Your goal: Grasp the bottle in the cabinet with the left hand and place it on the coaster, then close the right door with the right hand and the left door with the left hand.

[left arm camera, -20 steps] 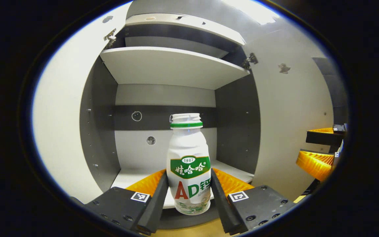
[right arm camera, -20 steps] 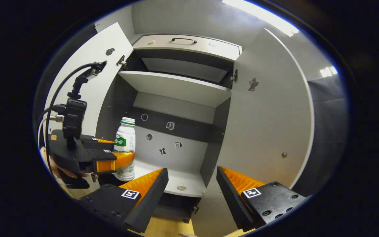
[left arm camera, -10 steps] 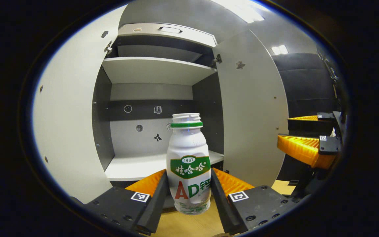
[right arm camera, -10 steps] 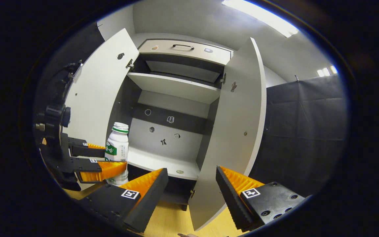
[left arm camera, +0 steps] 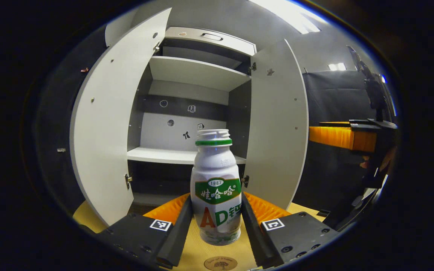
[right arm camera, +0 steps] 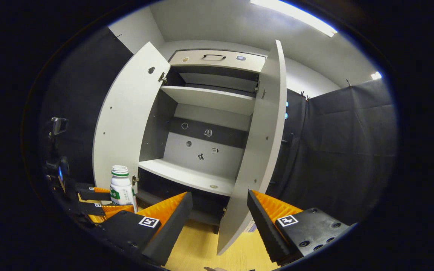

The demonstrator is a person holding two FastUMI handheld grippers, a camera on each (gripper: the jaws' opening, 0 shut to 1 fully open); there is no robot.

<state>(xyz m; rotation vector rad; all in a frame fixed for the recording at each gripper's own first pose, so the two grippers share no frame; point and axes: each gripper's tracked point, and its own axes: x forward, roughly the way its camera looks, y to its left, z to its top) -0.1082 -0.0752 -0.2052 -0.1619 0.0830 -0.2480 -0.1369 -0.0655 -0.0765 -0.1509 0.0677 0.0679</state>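
Note:
A white bottle [left arm camera: 215, 188] with a green label stands upright between the fingers of my left gripper [left arm camera: 216, 218], which is shut on it, held above the wooden table. A round wooden coaster [left arm camera: 220, 262] lies just below and in front of the bottle. Behind stands the grey cabinet with its left door [left arm camera: 107, 124] and right door [left arm camera: 279, 124] both swung open. In the right gripper view, my right gripper [right arm camera: 220, 210] is open and holds nothing, facing the right door's [right arm camera: 258, 150] edge. The bottle [right arm camera: 121, 190] and the left gripper [right arm camera: 104, 201] sit low at the left there.
The cabinet's lower shelf [left arm camera: 164, 155] is bare, and an upper shelf [left arm camera: 198, 71] and a drawer with a handle [right arm camera: 217, 60] sit above. The wooden tabletop [right arm camera: 202, 248] lies in front of the cabinet. Black cloth wall [right arm camera: 337, 150] stands to the right.
My left gripper has drawn the bottle back out of the cabinet, away from the shelf, to above the table by the coaster. My right gripper has also backed away, and stays open.

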